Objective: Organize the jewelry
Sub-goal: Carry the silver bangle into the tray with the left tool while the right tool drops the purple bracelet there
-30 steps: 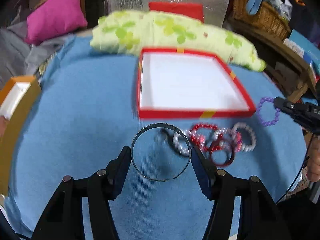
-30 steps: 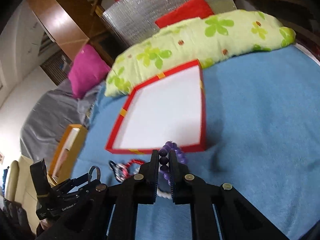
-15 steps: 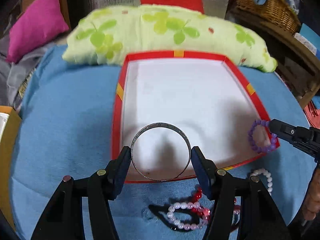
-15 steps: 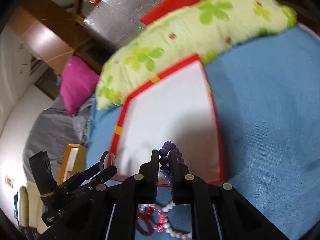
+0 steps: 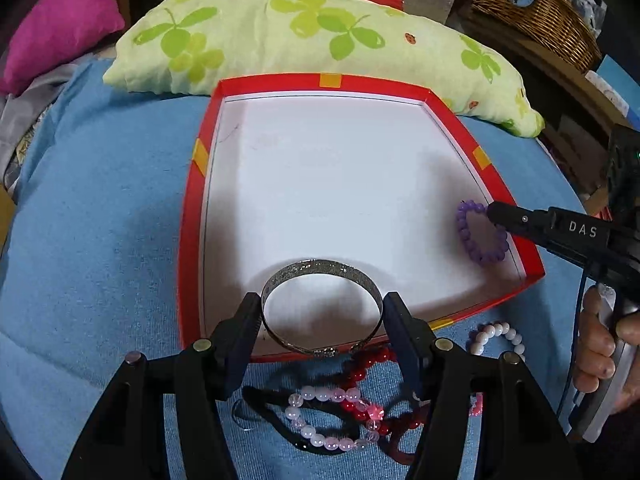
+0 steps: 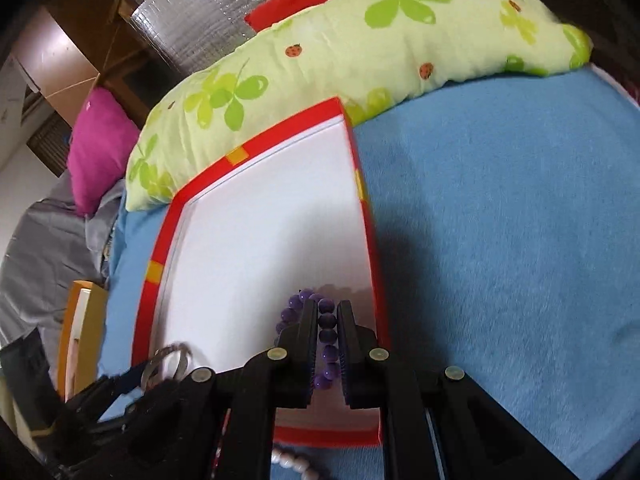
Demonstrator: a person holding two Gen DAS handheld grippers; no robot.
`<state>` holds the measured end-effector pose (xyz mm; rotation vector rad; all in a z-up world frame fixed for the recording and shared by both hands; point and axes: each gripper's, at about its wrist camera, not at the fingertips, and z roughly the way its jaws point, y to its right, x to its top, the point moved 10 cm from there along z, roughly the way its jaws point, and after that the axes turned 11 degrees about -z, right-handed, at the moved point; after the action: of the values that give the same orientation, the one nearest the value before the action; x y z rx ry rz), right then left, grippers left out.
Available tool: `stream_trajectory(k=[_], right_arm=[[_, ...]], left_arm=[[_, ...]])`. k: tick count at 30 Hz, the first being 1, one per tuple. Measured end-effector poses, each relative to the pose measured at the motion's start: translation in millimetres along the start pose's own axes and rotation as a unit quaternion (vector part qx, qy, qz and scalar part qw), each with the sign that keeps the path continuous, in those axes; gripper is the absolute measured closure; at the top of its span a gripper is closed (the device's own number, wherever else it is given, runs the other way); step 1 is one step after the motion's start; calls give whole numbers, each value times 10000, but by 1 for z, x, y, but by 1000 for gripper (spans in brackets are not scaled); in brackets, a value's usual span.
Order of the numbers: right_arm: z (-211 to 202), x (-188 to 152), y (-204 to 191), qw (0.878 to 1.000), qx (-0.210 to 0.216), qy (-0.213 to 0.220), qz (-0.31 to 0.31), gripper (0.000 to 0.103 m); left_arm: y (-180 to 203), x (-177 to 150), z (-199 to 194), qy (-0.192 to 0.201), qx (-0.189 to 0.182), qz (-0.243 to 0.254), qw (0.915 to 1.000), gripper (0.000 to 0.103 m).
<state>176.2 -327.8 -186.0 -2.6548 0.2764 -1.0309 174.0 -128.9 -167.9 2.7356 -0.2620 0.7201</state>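
A red-rimmed box (image 5: 192, 216) with a white floor lies on the blue cloth; it also shows in the right wrist view (image 6: 154, 272). My left gripper (image 5: 322, 312) is shut on a silver bangle (image 5: 320, 270) and holds it over the box's near edge. My right gripper (image 6: 326, 310) is shut on a purple bead bracelet (image 6: 328, 320), held over the box's right side; the bracelet also shows in the left wrist view (image 5: 466, 236). Red (image 5: 360, 372), pink-white (image 5: 316, 436) and white (image 5: 498, 334) bead bracelets lie in a tangle on the cloth before the box.
A green-flowered pillow (image 5: 320, 36) lies behind the box, a magenta cushion (image 5: 60, 20) at far left. A wicker basket (image 5: 536, 12) stands at the back right. An orange box (image 6: 82, 320) sits left of the red box.
Both grippers moved forward over the box with their bracelets. The box looms larger, and the loose bracelets now lie behind the left gripper's fingers.
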Motion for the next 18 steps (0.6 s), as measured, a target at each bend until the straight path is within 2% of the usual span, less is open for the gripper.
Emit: stream_trajectory(k=[2, 4, 8, 11, 13, 18], right_arm=[[-1, 1, 0, 9999, 107, -28, 89, 92], [-6, -3, 1, 9997, 164, -85, 141, 88], [-44, -14, -13, 9993, 360, 129, -29, 54], [-71, -27, -23, 9982, 473, 350, -150, 53], [-83, -41, -33, 9968, 730, 279, -192, 53], [-105, -72, -48, 9953, 888, 256, -296, 59]], left_arm=[[-4, 2, -6, 105, 135, 39, 9998, 39], [-10, 6, -23, 379, 162, -20, 9991, 39], [-25, 7, -65, 891, 129, -205, 9957, 36], [-42, -3, -86, 1106, 294, -313, 9929, 36], [-52, -15, -95, 1069, 307, -453, 9928, 36], [-70, -48, -107, 1001, 523, -542, 9921, 36]])
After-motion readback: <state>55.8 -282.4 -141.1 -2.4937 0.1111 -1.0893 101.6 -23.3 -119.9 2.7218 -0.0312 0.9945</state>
